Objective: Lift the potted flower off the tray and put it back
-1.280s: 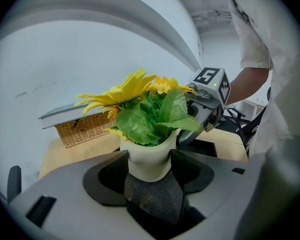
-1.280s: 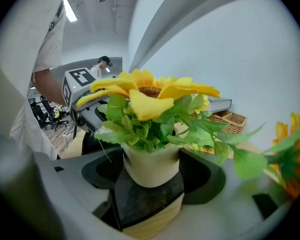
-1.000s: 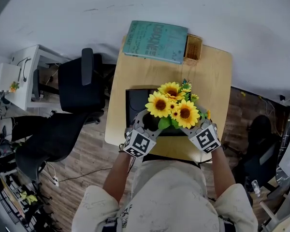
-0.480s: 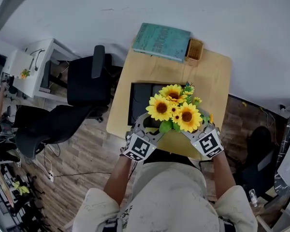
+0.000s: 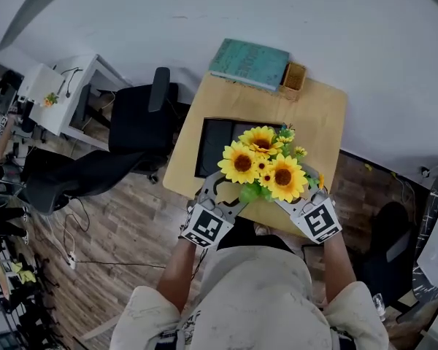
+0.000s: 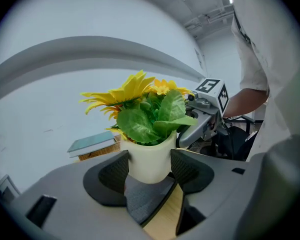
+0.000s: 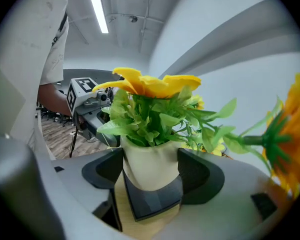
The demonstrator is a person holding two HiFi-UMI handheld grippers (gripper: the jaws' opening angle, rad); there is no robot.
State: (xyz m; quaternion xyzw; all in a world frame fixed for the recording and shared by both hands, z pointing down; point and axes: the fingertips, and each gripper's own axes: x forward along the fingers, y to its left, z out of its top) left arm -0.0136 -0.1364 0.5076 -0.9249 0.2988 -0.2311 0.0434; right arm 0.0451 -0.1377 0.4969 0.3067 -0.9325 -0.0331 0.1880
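The potted flower (image 5: 263, 165) is a cream pot (image 6: 149, 159) of yellow sunflowers and green leaves, held up in the air above the table's near edge. Both grippers clamp the pot from opposite sides. My left gripper (image 6: 149, 170) is shut on the pot (image 7: 151, 166), its jaws pressing both flanks. My right gripper (image 7: 151, 174) is shut on it the same way. In the head view the left gripper (image 5: 220, 195) and right gripper (image 5: 298, 197) sit under the blooms, which hide the pot. The black tray (image 5: 217, 135) lies flat on the wooden table (image 5: 321, 122), behind the flowers.
A teal book (image 5: 250, 63) and a small wicker basket (image 5: 293, 76) lie at the table's far edge near the white wall. A black office chair (image 5: 142, 119) stands left of the table. Another desk (image 5: 66, 93) is further left, over wood flooring.
The flowers and both grippers have risen toward the head camera and come slightly nearer the table's front edge; more of the black tray shows behind the blooms. Both grips are unchanged.
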